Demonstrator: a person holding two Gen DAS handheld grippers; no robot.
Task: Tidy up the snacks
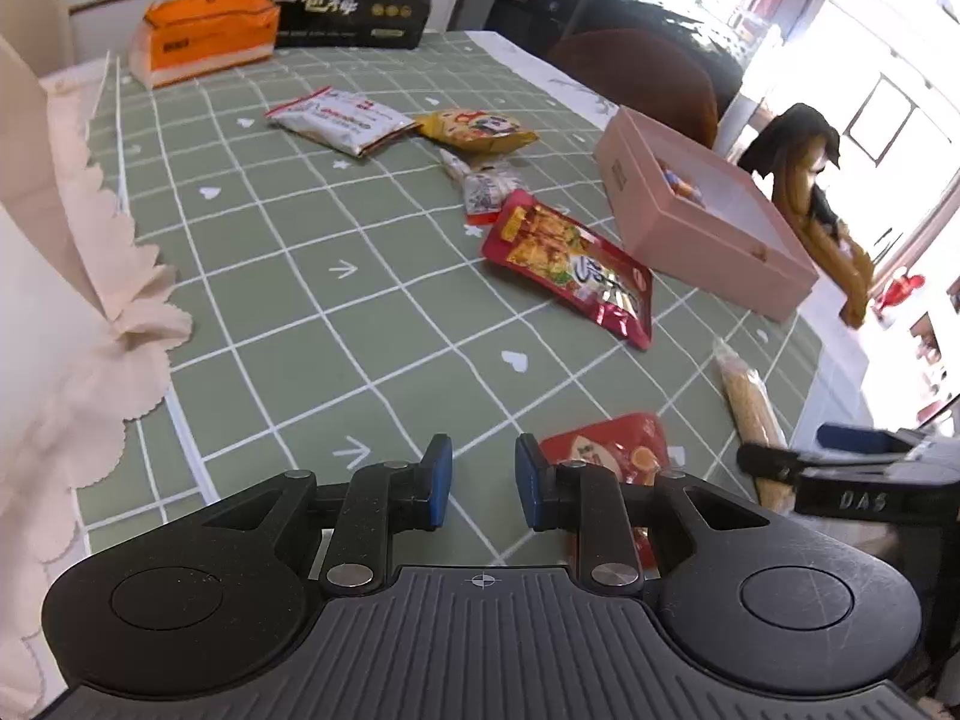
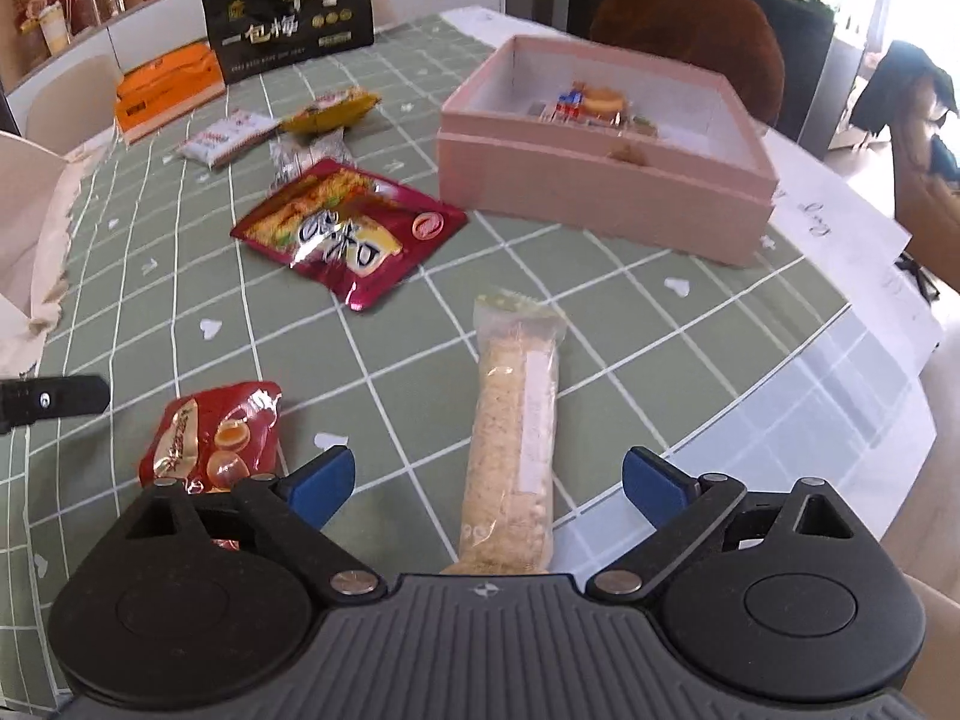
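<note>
R gripper (image 2: 487, 483) is wide open w/ nothing held, pads either side of the long cracker pack (image 2: 516, 438) lying on the counter (image 2: 630, 324) straight ahead. The pack runs lengthwise away from me, so I'd say the step in hand is grabbing it. To do it well: drop lower so both pads straddle the middle of the pack, not the crimped far end, keep the pack centred between the jaws, close gently since the contents look crumbly. Then it's a short carry to the pink box (image 2: 600, 192) ahead and to the right, which already has a few snacks inside.

L gripper (image 1: 483, 489) is nearly closed, small gap showing, nothing between the pads, hovering above the counter. Small red pack (image 1: 606, 450) sits just right of its tip; big red pouch (image 1: 570, 264) further ahead, more packs beyond that.

Hard to see: near end of the cracker pack disappears under my R gripper body, so can't tell how far it extends. The small red pack is partly covered by gripper linkage in both views. Box contents are too small to ID. Pile of small packs beyond the big pouch overlaps; can't count them.
</note>
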